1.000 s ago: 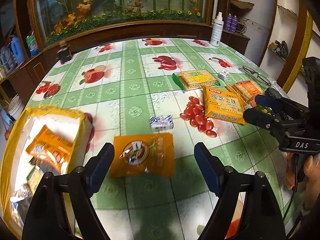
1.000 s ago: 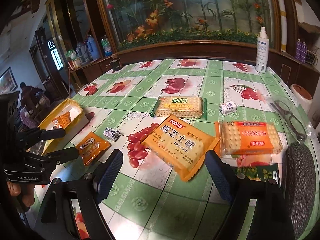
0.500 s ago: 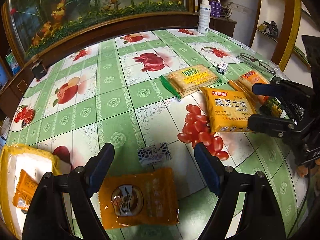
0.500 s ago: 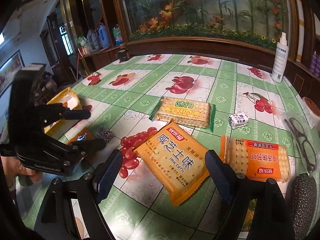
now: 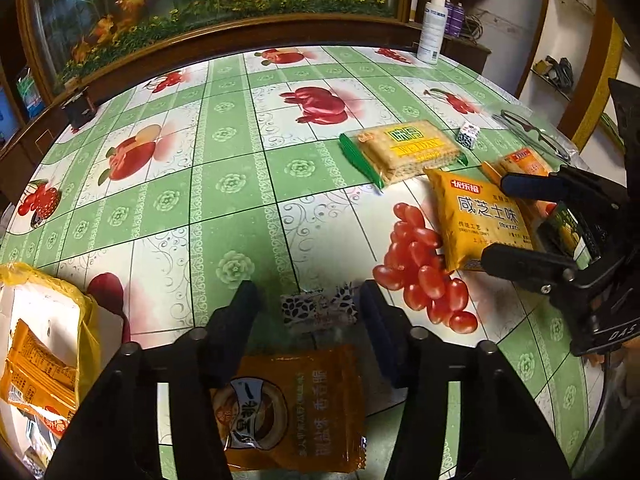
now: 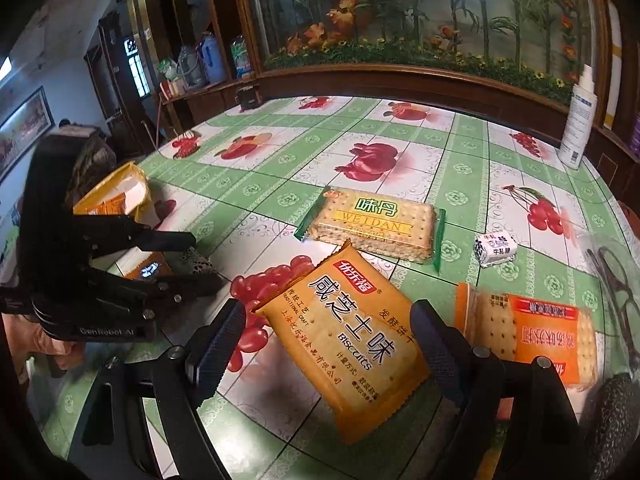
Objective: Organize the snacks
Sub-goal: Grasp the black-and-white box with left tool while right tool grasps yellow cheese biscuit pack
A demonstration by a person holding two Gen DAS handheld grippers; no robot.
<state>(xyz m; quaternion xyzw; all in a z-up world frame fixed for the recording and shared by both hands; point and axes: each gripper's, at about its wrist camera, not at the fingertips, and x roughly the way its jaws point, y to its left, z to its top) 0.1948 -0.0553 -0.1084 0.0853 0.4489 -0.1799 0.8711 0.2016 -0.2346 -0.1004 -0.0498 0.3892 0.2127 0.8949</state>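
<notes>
My left gripper (image 5: 310, 312) is open, with its fingers on either side of a small black-and-white candy (image 5: 318, 310) on the table. An orange snack pouch (image 5: 294, 408) lies just below it. My right gripper (image 6: 328, 344) is open and straddles a yellow biscuit pack (image 6: 348, 340), which also shows in the left wrist view (image 5: 478, 220). A green-edged Weidan cracker pack (image 6: 372, 224) lies behind it, and an orange cracker pack (image 6: 532, 336) lies to the right. The yellow box (image 5: 44, 344) with packets inside sits at the left.
A second small candy (image 6: 494, 249) and a pair of glasses (image 6: 616, 276) lie at the right. A white spray bottle (image 6: 578, 120) stands at the table's far edge. A wooden ledge with fake plants runs behind the fruit-print tablecloth (image 5: 232, 184).
My left gripper moved forward over the orange pouch and narrowed around the small candy. My right gripper moved forward and down, closer around the yellow biscuit pack.
</notes>
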